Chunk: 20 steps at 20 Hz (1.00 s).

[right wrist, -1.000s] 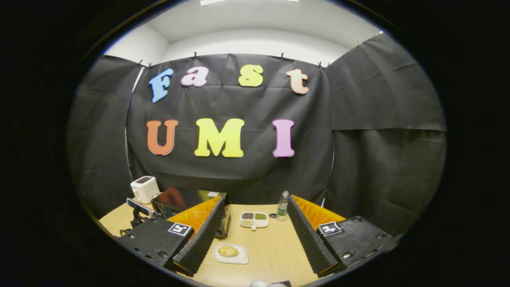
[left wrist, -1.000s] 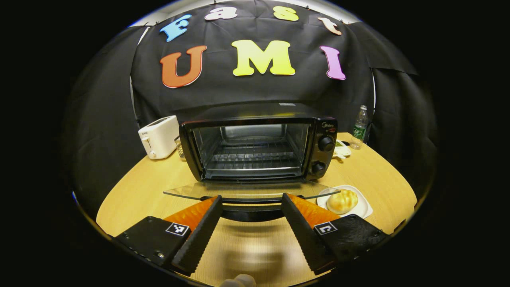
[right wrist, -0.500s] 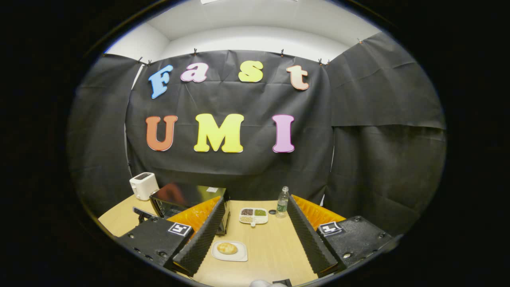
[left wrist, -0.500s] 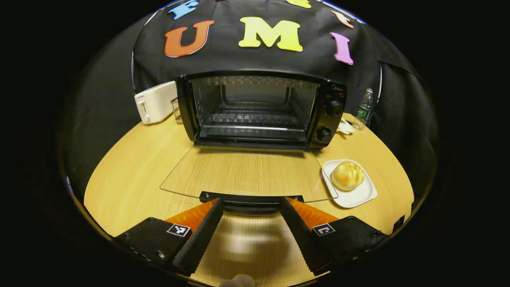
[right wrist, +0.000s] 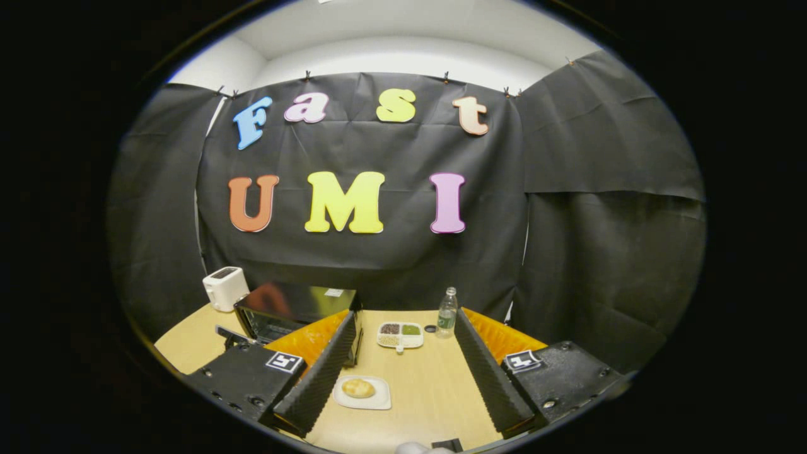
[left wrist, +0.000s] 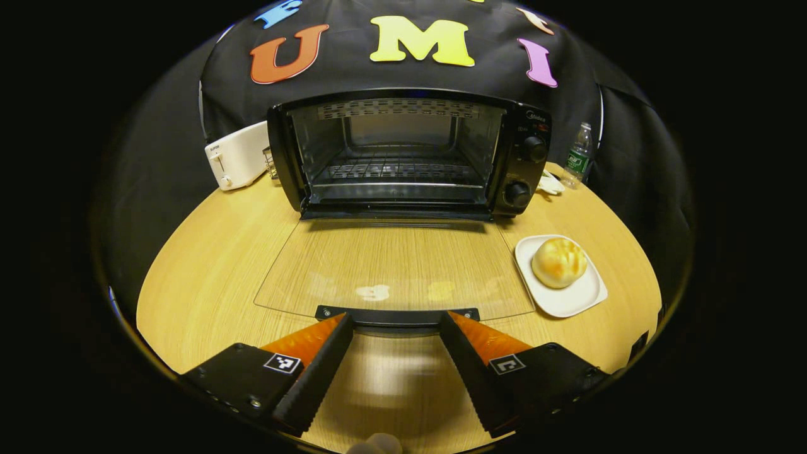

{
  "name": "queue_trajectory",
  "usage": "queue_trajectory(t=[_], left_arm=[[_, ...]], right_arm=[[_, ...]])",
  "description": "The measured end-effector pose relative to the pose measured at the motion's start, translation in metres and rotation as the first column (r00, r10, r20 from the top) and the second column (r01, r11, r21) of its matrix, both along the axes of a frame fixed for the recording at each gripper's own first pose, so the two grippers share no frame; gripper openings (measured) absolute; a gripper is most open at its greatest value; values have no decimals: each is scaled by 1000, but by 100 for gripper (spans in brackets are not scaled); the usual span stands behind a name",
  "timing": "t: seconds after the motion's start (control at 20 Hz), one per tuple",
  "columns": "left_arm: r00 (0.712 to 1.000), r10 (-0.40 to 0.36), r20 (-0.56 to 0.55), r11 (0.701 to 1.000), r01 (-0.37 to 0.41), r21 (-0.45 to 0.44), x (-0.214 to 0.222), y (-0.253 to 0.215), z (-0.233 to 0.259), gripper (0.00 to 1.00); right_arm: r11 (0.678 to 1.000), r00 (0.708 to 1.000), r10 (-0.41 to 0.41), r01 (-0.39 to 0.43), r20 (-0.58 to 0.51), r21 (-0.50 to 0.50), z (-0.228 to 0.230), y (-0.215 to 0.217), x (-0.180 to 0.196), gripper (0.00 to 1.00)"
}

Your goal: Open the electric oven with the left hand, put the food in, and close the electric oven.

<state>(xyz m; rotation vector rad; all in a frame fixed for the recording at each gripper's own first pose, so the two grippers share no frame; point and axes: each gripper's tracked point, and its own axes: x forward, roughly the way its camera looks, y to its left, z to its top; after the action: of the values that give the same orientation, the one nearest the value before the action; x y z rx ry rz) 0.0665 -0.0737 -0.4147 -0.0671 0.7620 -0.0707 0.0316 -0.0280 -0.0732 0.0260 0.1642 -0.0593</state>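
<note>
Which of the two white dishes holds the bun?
The plain white plate beside the open oven door holds the bun. The divided dish near the bottle holds small dark and green portions.

A white toaster (left wrist: 236,162) stands on the wooden table (left wrist: 208,265) at about ten o'clock in the left gripper view, close against a small wire rack (left wrist: 271,170). At two o'clock a clear bottle (left wrist: 578,157) with a green label stands upright by the black cloth. In the right gripper view, a white divided tray (right wrist: 400,335) of dark, green and pale fillings lies just left of that bottle, with a small dark cap (right wrist: 430,328) between them.
</note>
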Motion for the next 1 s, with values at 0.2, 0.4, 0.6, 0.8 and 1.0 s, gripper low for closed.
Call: queue_trajectory(t=[0.2,0.4,0.6,0.8,1.0], left_arm=[[991,-13,130,1000,13,-3,7,7,37,93],[968,-21,251,1000,16,24,-3,25,92,93],[921,-5,389,999,-9,34,-23,52,175,94],[839,25,544,998,-55,40,-34,81,270,100],[777,49,627,996,-82,24,-47,94,339,84]], right_arm=[[1000,1000,-9,8,24,20,6,-2,6,100],[999,999,-27,26,25,40,-3,-5,15,100],[993,996,-71,75,-55,91,-57,-6,26,100],[980,977,-106,134,-187,147,-137,4,29,100],[983,959,-69,113,-275,147,-200,37,34,96]])
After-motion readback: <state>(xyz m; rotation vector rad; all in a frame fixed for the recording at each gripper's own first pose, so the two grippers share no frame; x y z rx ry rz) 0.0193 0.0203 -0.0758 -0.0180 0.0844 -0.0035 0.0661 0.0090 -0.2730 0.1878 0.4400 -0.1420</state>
